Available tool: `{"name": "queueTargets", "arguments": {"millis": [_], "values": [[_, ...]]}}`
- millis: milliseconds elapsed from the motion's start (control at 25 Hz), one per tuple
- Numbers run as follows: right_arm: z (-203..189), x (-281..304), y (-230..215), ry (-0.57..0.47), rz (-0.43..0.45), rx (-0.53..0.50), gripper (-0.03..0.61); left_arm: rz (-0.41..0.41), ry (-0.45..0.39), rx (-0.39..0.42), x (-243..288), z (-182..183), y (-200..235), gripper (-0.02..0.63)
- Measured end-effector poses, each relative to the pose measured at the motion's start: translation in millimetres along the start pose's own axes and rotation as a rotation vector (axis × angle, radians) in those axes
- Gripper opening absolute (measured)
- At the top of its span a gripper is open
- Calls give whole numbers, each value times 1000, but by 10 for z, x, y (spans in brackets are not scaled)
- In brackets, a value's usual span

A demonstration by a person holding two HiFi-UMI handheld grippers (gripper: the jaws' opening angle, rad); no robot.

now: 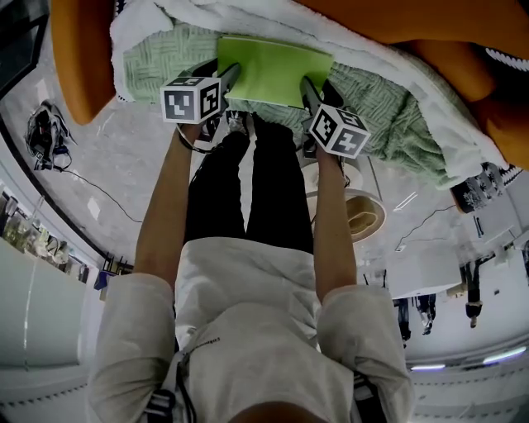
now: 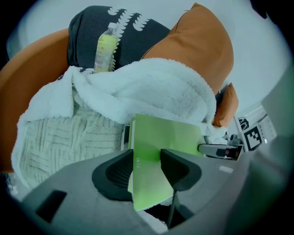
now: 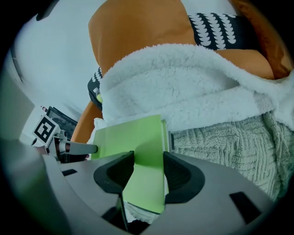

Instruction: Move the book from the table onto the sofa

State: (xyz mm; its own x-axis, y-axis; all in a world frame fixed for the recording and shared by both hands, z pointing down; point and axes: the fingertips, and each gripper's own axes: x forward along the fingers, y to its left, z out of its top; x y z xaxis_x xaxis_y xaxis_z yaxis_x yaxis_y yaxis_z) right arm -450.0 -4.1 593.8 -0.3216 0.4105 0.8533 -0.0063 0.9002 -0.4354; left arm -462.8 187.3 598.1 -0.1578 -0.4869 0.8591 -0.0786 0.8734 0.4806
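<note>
Orange sofa point(image 1: 81, 58) stands in front of the person, with a fluffy white blanket point(image 1: 149, 25) and a green knitted blanket point(image 1: 165, 62) spread on its seat. Low over those blankets is the green book point(image 1: 273, 70). I cannot tell if it touches them. The book looks thin, light and stiff. Its cover looks smooth, so I think it could slip. Holding it at both sides seems the best way to keep it flat. The left gripper point(image 1: 227, 83) bites one side and the right gripper point(image 1: 310, 92) bites the other, each with its jaws pressed on the book. Both arms reach out side by side, and both grippers tip down toward the seat.
</note>
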Motion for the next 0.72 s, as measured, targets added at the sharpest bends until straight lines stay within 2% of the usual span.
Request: {"name": "queueTargets", "arguments": {"millis": [720], "values": [[-143,62,34,27,-22,27,183,15,4,-16,14,-108,106,195]]}}
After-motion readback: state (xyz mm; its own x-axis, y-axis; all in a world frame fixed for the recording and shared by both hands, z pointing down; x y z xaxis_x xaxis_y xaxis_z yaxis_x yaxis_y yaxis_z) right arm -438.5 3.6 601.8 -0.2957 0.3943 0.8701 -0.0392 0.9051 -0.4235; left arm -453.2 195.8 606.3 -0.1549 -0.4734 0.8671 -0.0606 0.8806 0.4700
